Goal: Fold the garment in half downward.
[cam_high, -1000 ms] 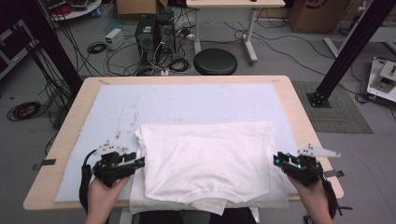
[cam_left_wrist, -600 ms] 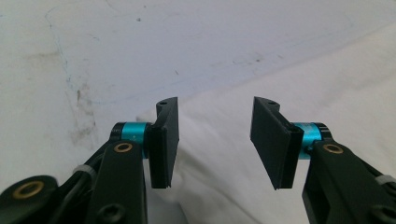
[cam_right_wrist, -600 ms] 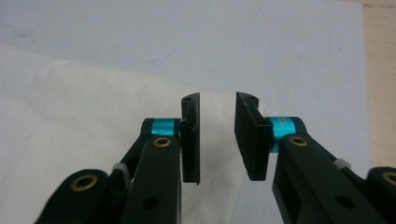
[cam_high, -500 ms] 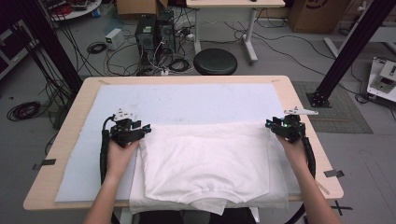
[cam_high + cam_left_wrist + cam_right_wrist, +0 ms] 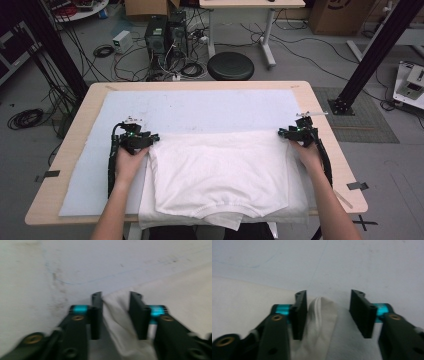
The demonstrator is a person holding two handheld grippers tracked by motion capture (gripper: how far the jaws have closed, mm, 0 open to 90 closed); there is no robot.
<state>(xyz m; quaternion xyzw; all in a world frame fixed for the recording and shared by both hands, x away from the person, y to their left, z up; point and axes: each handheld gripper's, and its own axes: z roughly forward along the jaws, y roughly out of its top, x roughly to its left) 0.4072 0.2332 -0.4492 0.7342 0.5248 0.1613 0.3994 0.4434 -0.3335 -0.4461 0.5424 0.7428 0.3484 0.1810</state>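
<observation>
I see a wooden table (image 5: 325, 150) carrying a pale blue-grey mat (image 5: 200, 110) that covers most of the top, leaving bare wood along the left, right and far edges. A white shirt (image 5: 220, 175) lies flat on the mat's near half, its hem hanging over the near edge. The mat's far half shows faint marks.

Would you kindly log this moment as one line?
left tool: closing, shirt corner between jaws | right tool: open around corner | white T-shirt: folded on mat

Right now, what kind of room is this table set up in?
Probably a lab or workshop: black computer towers amid tangled floor cables, a black round stool, and a wooden table covered by a pale mat.
</observation>
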